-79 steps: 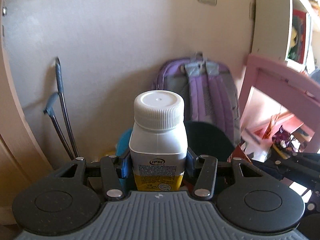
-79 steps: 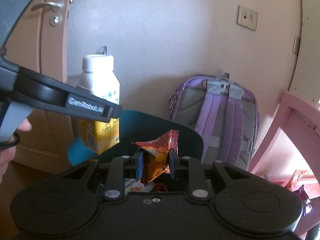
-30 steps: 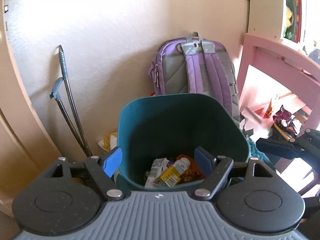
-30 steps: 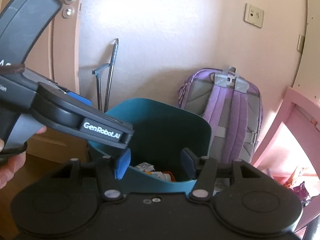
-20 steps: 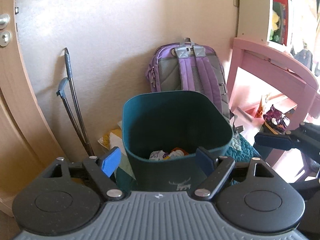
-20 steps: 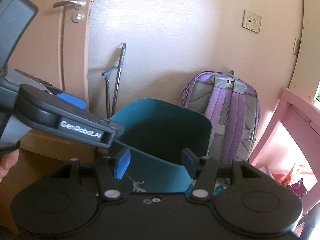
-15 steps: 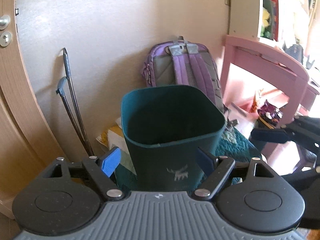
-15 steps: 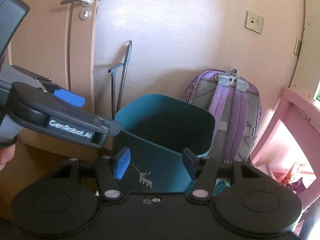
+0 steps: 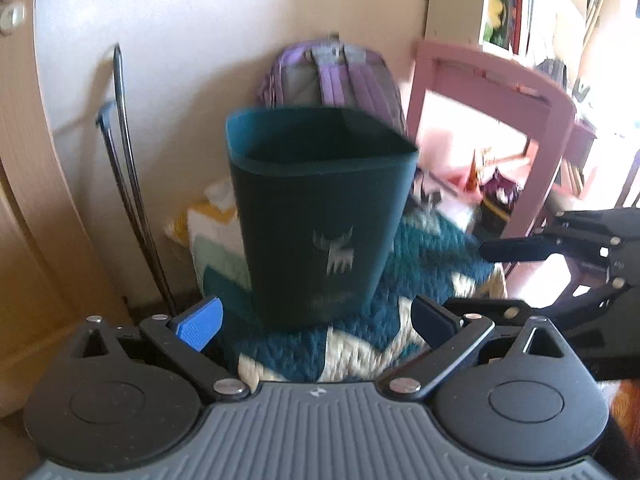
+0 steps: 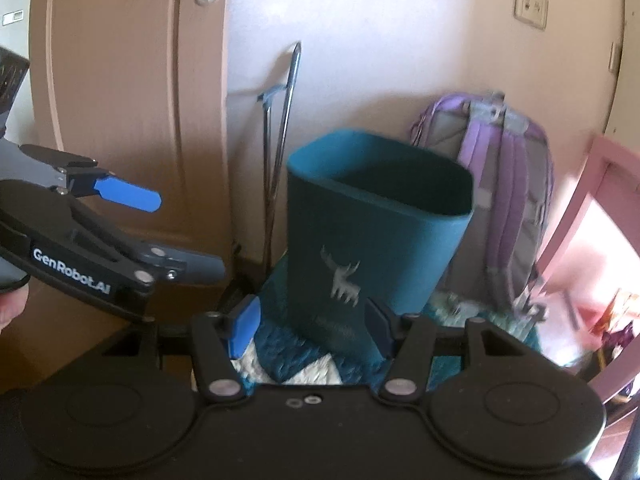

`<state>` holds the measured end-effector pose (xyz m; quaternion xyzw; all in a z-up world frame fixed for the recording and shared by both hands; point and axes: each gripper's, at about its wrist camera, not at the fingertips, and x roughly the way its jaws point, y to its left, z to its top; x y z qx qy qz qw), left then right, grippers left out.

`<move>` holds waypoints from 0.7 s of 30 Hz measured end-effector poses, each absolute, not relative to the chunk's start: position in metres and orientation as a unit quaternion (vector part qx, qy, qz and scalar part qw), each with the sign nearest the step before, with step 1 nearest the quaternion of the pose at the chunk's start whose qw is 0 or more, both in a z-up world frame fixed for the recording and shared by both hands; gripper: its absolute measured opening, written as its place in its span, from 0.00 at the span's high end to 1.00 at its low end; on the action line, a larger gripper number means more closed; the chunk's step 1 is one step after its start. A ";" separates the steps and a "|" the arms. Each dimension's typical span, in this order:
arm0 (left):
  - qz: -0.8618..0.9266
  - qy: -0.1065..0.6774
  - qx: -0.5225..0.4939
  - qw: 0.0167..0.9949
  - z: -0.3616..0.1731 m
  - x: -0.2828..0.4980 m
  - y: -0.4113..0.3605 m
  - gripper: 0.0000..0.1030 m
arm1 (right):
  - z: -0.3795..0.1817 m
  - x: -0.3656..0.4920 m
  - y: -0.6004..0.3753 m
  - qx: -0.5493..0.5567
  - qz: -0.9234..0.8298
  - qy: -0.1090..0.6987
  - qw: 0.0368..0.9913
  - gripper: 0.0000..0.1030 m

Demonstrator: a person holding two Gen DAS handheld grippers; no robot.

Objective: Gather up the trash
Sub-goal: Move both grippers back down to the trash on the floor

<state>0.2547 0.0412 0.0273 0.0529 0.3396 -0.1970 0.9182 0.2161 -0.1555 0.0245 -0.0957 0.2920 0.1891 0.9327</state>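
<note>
A teal bin (image 9: 320,208) (image 10: 376,240) with a pale deer figure stands upright on a blue and white rug (image 9: 424,264). Its rim hides whatever lies inside. My left gripper (image 9: 316,320) hangs low in front of the bin, apart from it. Its jaws are opening wide, with nothing between the blue pads (image 9: 198,322). My right gripper (image 10: 311,326) is also open and empty, facing the bin's lower front. In the right wrist view, the left gripper (image 10: 172,232) shows at the left edge, with part of a hand behind it.
A purple backpack (image 9: 332,76) (image 10: 504,184) leans on the wall behind the bin. A metal stick (image 9: 124,160) stands to its left by a wooden door (image 10: 120,80). A pink desk (image 9: 492,80) with clutter under it is to the right.
The bottle and the snack wrapper left the grippers and lay in the bin. Both grippers have since drawn back and down from the bin, and the left jaws have spread wider.
</note>
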 end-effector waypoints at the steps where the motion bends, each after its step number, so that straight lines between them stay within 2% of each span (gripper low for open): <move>1: -0.196 0.346 0.060 0.916 0.016 0.252 0.044 0.02 | 0.016 0.214 -0.155 -0.094 0.189 0.299 0.931 0.44; 6: -0.197 0.387 0.104 0.895 -0.041 0.250 0.056 0.02 | -0.039 0.210 -0.151 -0.083 0.194 0.344 0.915 0.44; 16: -0.206 0.504 0.181 0.819 -0.183 0.271 0.055 0.02 | -0.185 0.223 -0.149 -0.048 0.174 0.467 0.866 0.44; 21: -0.221 0.504 0.282 0.786 -0.253 0.281 0.043 0.02 | -0.256 0.238 -0.146 -0.045 0.163 0.514 0.841 0.44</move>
